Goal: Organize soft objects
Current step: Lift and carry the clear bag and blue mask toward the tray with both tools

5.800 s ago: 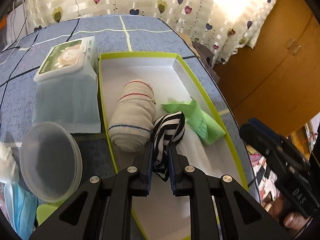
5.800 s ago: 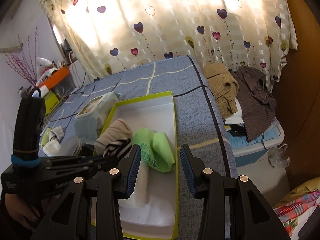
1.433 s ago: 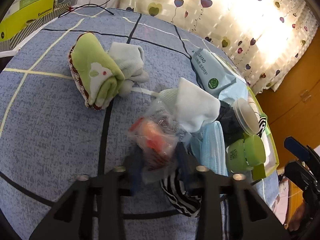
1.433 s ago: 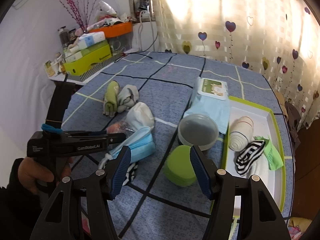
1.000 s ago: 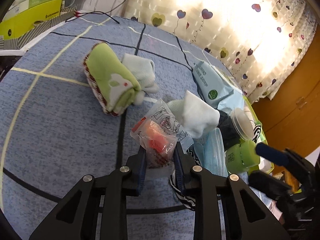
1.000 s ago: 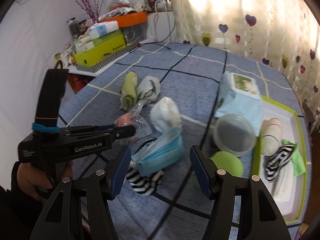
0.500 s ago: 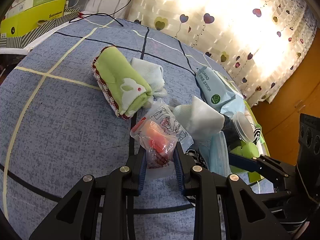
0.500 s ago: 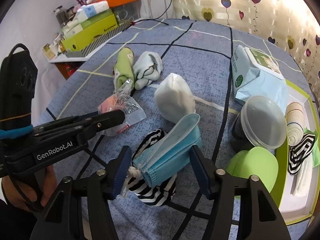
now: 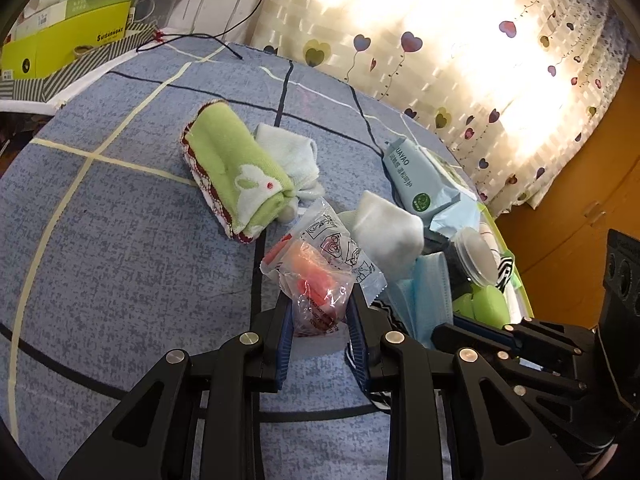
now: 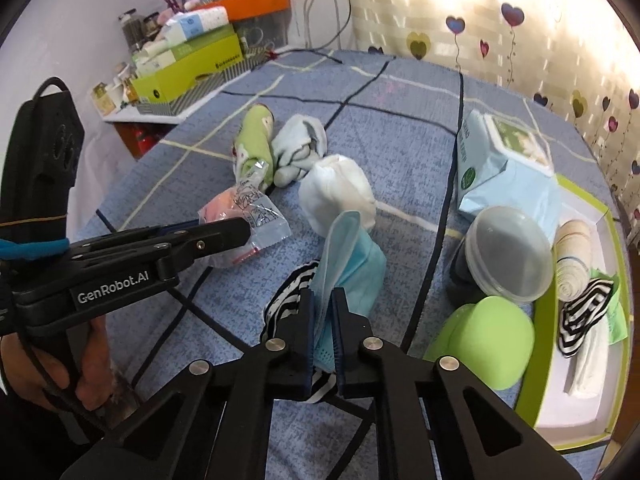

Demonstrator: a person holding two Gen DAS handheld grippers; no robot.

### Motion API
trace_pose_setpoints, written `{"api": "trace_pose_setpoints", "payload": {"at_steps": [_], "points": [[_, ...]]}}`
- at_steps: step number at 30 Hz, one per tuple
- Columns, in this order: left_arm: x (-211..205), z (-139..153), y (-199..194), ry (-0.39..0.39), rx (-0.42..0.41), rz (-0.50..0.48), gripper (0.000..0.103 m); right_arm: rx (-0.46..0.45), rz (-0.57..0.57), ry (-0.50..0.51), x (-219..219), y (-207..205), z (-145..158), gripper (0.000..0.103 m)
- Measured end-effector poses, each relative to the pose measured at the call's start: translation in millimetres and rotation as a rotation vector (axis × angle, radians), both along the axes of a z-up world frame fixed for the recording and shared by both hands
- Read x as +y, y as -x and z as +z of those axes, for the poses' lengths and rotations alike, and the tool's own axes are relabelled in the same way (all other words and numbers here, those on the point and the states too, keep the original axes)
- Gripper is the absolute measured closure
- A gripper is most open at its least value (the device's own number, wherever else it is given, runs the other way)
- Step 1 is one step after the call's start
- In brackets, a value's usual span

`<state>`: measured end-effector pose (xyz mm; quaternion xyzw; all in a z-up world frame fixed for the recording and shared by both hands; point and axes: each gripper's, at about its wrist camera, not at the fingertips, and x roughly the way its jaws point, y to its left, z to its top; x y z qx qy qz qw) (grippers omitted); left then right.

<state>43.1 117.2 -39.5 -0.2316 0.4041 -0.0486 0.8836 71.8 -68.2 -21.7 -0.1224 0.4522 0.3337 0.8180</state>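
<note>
1. Two grippers are both loaded. Your left gripper (image 9: 319, 322) has its jaws clamped on a clear plastic packet (image 9: 320, 276) with orange contents, on the blue checked bedspread (image 9: 120, 248).
2. Your right gripper (image 10: 322, 336) is pinched tight on the lower edge of a light blue face mask (image 10: 348, 264), which stands up between the pads.
3. A black-and-white striped sock (image 10: 284, 304) lies under the mask, touching it, just left of your right fingers.
4. Beyond the packet sit a rolled green towel (image 9: 236, 176) with a white rabbit and a pale bundled sock (image 9: 290, 156), touching each other.
5. A white rolled cloth (image 10: 340, 192) lies between the packet and the mask's top.
6. To your right, a wet-wipes pack (image 10: 504, 168), a clear round lidded container (image 10: 508, 256) and a green round lid (image 10: 484, 344) sit near one another.
7. The green-rimmed white tray (image 10: 548, 412) lies at the far right, holding a beige rolled bandage (image 10: 572, 256), another striped sock (image 10: 584, 312), a green cloth (image 10: 618, 320) and a white folded cloth (image 10: 588, 360).
</note>
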Motion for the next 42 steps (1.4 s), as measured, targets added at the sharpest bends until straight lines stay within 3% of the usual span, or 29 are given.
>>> {"api": "trace_pose_setpoints", "payload": {"at_steps": [11,22,42], "points": [[-15.3,28.8,11.5,-0.036,-0.056,0.002,0.077,-0.086,0.019,-0.118,-20.9,15.2,35.6,0.096],[-46.4,53.4,7.6,-0.070,-0.096,-0.048,0.077,-0.164,-0.032,-0.189,-58.4,17.7,64.9,0.096],[-113.1,81.6,1.7,-0.122,-0.140,-0.166,0.076,-0.230,-0.161,-0.249,-134.2,23.5,83.6,0.096]]}}
